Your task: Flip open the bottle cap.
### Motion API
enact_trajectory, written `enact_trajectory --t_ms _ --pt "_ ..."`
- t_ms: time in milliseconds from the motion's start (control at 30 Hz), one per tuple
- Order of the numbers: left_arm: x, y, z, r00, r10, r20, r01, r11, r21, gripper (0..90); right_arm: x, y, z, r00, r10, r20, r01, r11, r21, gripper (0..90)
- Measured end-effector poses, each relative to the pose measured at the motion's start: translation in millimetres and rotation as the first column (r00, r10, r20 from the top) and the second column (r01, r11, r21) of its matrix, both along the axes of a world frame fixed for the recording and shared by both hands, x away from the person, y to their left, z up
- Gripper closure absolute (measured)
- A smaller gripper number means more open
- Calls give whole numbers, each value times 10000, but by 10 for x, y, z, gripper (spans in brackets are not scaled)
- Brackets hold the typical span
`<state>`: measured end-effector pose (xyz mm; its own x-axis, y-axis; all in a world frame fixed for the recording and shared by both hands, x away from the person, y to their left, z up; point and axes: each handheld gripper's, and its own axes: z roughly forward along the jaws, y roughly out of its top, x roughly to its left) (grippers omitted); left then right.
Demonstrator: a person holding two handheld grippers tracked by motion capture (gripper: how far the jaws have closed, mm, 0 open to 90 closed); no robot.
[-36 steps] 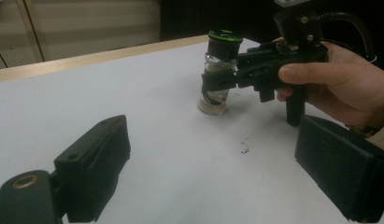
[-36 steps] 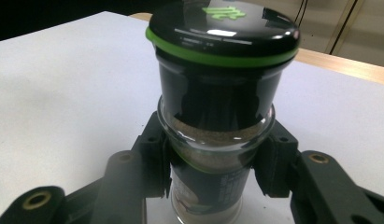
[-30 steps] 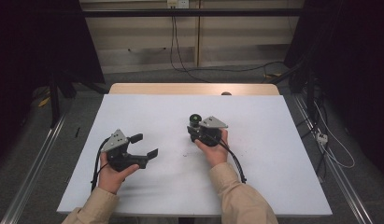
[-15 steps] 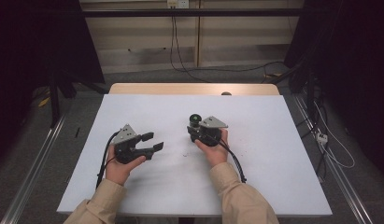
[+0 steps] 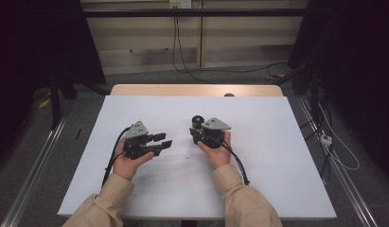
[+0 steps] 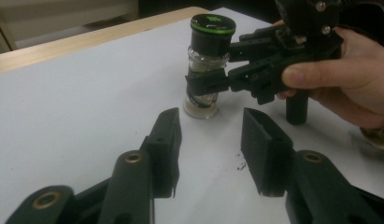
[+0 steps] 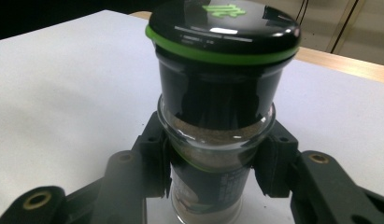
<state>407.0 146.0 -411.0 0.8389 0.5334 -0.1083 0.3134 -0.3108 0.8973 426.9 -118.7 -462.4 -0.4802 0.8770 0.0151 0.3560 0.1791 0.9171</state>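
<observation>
In the high view my right gripper (image 5: 198, 134) sits just right of the frame's centre on the white table top (image 5: 277, 142), and its jaws are clamped on the small clear glass spice jar with a black cap ringed in green (image 5: 198, 121). The jar stands upright on the table, at the gripper's upper left in that view. In the right gripper view my two black pads press the jar's glass body from both sides, below the cap and the brown powder line. In the left gripper view the same jar (image 6: 207, 60) stands in the upper middle, with the right gripper (image 6: 206, 84) gripping its glass waist from the right. My left gripper (image 5: 164, 140) lies left of centre in the high view, pointing right toward the jar and well short of it. Its jaws have just been closing and now stand partly open, with nothing between them but bare table.
</observation>
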Motion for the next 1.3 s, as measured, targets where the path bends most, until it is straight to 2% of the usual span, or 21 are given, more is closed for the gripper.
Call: enact_trajectory --t_ms 100,333,600,767,1033,1133,1300 --pt "22 -38 16 10000 19 -90 -20 9999 -138 627 0 -2 1 10000 14 -17 -14 10000 -7 532" --pt "95 -104 10 9998 31 -201 -28 9999 127 712 2 0 2 10000 25 -22 -25 10000 -33 533" --pt "163 -197 28 9994 -52 -344 53 10000 34 819 2 -2 1 10000 41 -32 -41 10000 -36 532" --pt "200 -241 15 9990 -71 -435 78 9999 153 861 3 -3 1 10000 43 -42 -44 10000 -26 532" --pt "249 -309 48 9990 -190 -392 204 9992 340 900 3 -3 0 10000 52 -49 -52 10000 -27 533" --pt "270 -328 40 9983 -147 -556 160 9996 240 900 4 -4 1 10000 56 -54 -56 10000 -25 532" --pt "293 -343 24 9980 -155 -620 178 9992 363 900 4 -3 1 10000 54 -57 -54 10000 -34 533"
